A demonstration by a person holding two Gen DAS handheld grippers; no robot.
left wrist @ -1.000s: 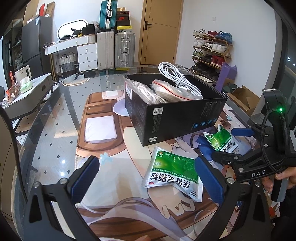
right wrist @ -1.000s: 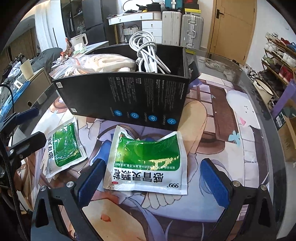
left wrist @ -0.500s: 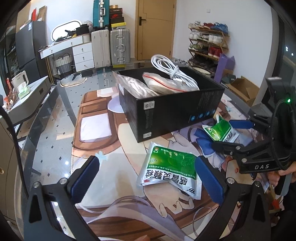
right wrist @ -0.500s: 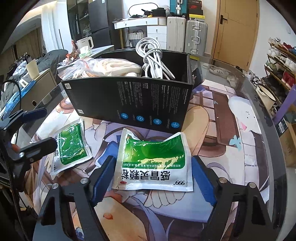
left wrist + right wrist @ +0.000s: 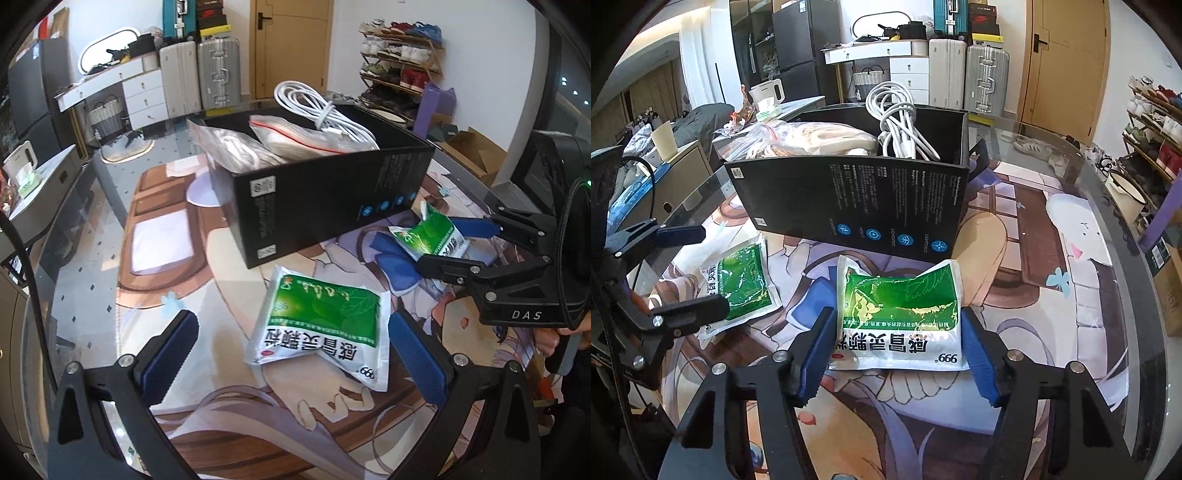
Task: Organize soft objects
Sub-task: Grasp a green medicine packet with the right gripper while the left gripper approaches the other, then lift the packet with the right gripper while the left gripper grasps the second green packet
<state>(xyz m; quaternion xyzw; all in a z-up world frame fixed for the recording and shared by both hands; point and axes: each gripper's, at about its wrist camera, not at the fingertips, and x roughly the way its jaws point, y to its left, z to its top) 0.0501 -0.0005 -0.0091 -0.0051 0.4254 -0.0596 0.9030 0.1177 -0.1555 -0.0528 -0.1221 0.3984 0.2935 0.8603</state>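
Holding wide open, the left claw (image 5: pixel 291 326) hangs low over the mat (image 5: pixel 155 240), released and gripping nothing. Left pouch (image 5: pixel 325 325), green and white, lies flat on the mat between its two fingers, nearer the right finger; touching or not cannot be told. From the right wrist view the same claw (image 5: pixel 709 269) sits at the left with its pouch (image 5: pixel 742 284) between the finger ends.

Ahead of both claws: black box (image 5: pixel 325 206), open-topped, standing on the mat. Inside it, clear bags (image 5: pixel 258 147) on the left and a coiled white cable (image 5: pixel 317 107) on the right, rising above the rim.

Right claw (image 5: pixel 897 317) is clenched on the right pouch (image 5: pixel 901 306): both blue pads press its side edges and its top bows upward. This pouch sits just short of the box (image 5: pixel 857 206) wall. In the left wrist view the right claw (image 5: pixel 424 238) shows it (image 5: pixel 432 236) tilted between the fingers, close to the box corner.
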